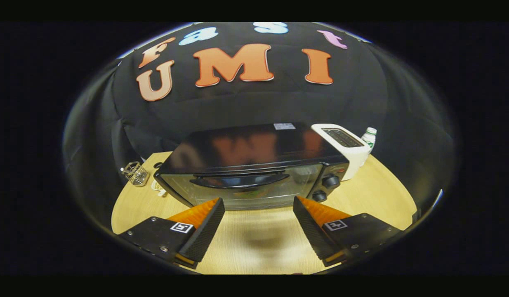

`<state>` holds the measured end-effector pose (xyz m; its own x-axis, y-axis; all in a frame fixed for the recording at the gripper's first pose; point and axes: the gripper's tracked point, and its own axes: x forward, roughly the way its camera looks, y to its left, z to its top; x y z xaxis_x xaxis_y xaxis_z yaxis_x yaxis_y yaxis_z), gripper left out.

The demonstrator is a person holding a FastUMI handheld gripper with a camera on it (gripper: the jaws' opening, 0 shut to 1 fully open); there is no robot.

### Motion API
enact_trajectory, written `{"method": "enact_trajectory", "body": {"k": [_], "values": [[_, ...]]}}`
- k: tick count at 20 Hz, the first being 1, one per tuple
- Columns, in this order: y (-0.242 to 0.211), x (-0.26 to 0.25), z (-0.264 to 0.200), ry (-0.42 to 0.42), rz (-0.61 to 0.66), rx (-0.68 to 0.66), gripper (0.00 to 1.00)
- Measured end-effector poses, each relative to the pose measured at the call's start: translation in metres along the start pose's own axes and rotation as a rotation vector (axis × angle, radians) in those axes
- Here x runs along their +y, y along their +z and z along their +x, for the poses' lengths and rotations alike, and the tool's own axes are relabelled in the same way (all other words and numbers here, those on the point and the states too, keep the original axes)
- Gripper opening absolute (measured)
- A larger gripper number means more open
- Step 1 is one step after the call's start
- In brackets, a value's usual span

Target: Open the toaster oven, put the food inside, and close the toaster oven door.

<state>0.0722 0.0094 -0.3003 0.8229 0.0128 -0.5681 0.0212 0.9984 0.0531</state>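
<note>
The toaster oven [254, 167] is sitting mid-bench, door closed and facing the gripper [258, 208], long axis running crosswise. Fingers are spread wide, gripping nothing. A white toaster [345, 148] is standing beside it on the wooden bench [374, 194].

1. A round wooden table [374, 185] lay under the fingers and stretched on ahead of them and out to both sides.
2. A white toaster [346, 148] stood on the table well beyond the right finger, its two top slots showing.
3. A small bottle [369, 137] with a white cap stood just beside the toaster, on its far right side, partly hidden by it.
4. A small wire basket [135, 173] sat near the table's left edge, well ahead of the left finger and out to its left.
5. A pale, small thing [157, 187] lay on the table just right of the basket, too blurred to identify.
</note>
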Motion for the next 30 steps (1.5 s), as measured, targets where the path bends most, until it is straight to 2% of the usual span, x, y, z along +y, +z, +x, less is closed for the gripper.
{"method": "enact_trajectory", "body": {"k": [5,12,17,22,30], "values": [[0.040,-0.013,-0.033,-0.017,0.004,-0.088,0.99],[0.132,-0.022,-0.075,-0.045,-0.029,-0.268,0.99],[0.176,-0.023,-0.106,-0.050,-0.023,-0.357,0.99],[0.196,-0.012,-0.127,-0.037,-0.042,-0.415,0.99],[0.200,0.008,-0.134,-0.002,-0.049,-0.438,0.99]]}}
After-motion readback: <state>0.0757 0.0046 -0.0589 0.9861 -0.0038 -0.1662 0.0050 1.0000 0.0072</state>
